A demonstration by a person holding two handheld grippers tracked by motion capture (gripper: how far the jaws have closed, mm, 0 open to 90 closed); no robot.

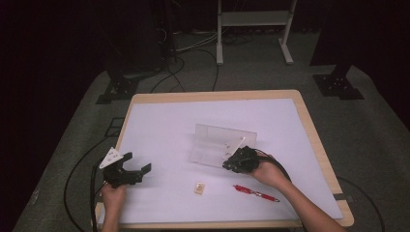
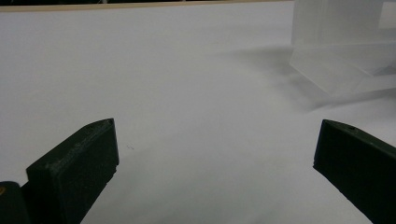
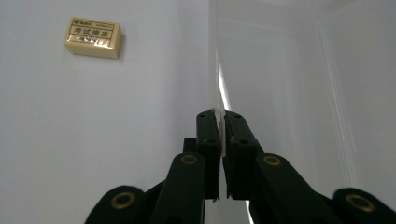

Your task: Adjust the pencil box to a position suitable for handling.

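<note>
A clear plastic box with its lid standing up sits mid-table on the white mat. My right gripper lies low at the box's near right corner. In the right gripper view its jaws are shut on a thin clear edge of the box. A cream eraser with printed characters lies in front of the box, seen also as the eraser at upper left of that view. My left gripper rests at the mat's left side, open with nothing between its jaws; the box stands far off to its right.
A red pen lies on the mat near the front edge, just under the right forearm. The wooden table rim frames the mat. Cables trail off the left side onto the grey floor.
</note>
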